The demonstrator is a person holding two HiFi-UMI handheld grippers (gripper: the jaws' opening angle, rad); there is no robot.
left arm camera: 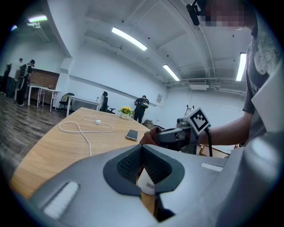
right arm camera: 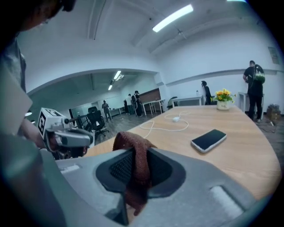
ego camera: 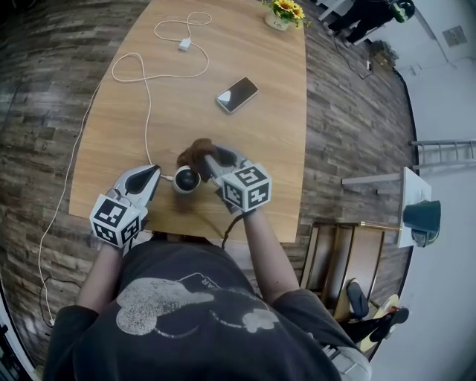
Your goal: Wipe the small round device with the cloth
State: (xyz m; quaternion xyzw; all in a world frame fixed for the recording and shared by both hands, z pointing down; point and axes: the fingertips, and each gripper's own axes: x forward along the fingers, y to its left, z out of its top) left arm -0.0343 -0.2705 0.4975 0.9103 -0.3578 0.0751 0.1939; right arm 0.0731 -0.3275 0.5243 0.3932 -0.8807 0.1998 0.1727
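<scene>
The small round device (ego camera: 186,180), white with a dark top, sits near the front edge of the wooden table (ego camera: 253,141). My left gripper (ego camera: 157,175) is at its left side, and in the left gripper view that gripper (left arm camera: 143,170) is shut with the device's white body (left arm camera: 146,182) between the pads. My right gripper (ego camera: 209,161) is shut on a brown cloth (ego camera: 193,153), which bunches just behind and above the device. The cloth (right arm camera: 133,148) hangs folded between the right gripper (right arm camera: 136,170) pads.
A black phone (ego camera: 237,94) lies mid-table. A white cable (ego camera: 145,74) with a plug loops across the far left. A pot of yellow flowers (ego camera: 286,11) stands at the far end. Wooden furniture (ego camera: 349,253) stands right of the table. Several people stand far off.
</scene>
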